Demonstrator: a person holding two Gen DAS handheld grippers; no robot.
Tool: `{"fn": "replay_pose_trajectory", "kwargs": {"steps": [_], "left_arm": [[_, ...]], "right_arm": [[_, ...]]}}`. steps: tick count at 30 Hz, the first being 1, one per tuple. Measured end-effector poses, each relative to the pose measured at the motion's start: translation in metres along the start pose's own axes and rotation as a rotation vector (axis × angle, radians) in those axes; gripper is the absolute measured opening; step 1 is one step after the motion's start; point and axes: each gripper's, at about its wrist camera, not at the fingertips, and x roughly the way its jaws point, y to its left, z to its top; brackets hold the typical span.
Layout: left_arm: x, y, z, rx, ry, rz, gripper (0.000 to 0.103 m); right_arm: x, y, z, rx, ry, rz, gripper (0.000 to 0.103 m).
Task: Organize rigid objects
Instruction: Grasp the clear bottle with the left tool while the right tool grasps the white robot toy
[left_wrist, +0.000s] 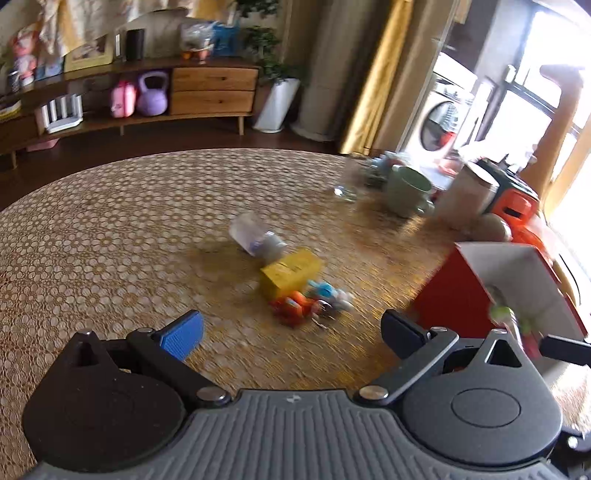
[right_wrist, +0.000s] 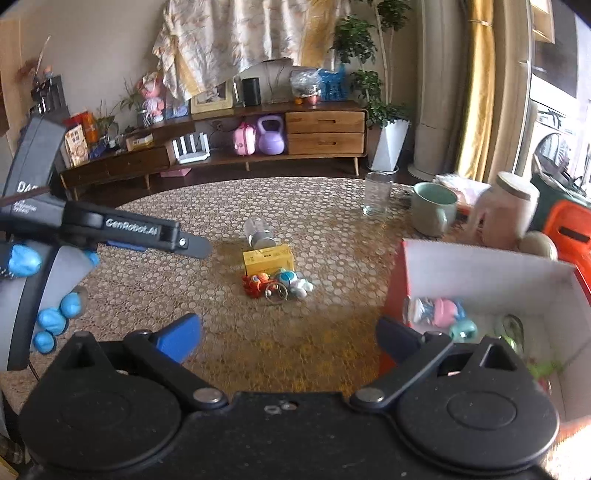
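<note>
A small pile lies mid-table on the patterned cloth: a yellow box (right_wrist: 269, 259), a clear little bottle (right_wrist: 259, 233) on its side behind it, an orange toy (right_wrist: 255, 283), a blue-and-white toy (right_wrist: 295, 282) and a key ring (right_wrist: 276, 293). The same pile looks blurred in the left wrist view, around the yellow box (left_wrist: 291, 273). My left gripper (left_wrist: 291, 332) is open wide above the table, short of the pile, nothing between its fingers. My right gripper (right_wrist: 290, 338) is open and empty too. A red box (right_wrist: 394, 284) with white inside stands at the right and holds several small toys (right_wrist: 439, 313).
At the far right of the table stand a drinking glass (right_wrist: 376, 199), a green mug (right_wrist: 434, 212), a pale lidded jar (right_wrist: 506, 210) and an orange-and-dark case (right_wrist: 569, 229). A blue-gloved hand (right_wrist: 24, 258) holds the left gripper at the left. A wooden sideboard (right_wrist: 325, 129) lies beyond the table.
</note>
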Motion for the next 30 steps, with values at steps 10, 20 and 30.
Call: {"fn": "replay_pose_trajectory", "kwargs": {"steps": [10,20,30], "left_arm": [[0.044,0.019,0.036,-0.009,-0.02,0.041,0.103],[0.097,0.025,0.051,0.01,0.021,0.08,0.103],[0.134,0.033,0.058,0.013,0.055,0.093,0.103]], "right_arm": [[0.063,-0.001,0.024,-0.018,0.085,-0.002,0.089],[0.126,-0.003,0.034,0.029,0.15,-0.055,0.076],[0.175,-0.015,0.031,0.016,0.244,-0.13,0.059]]}}
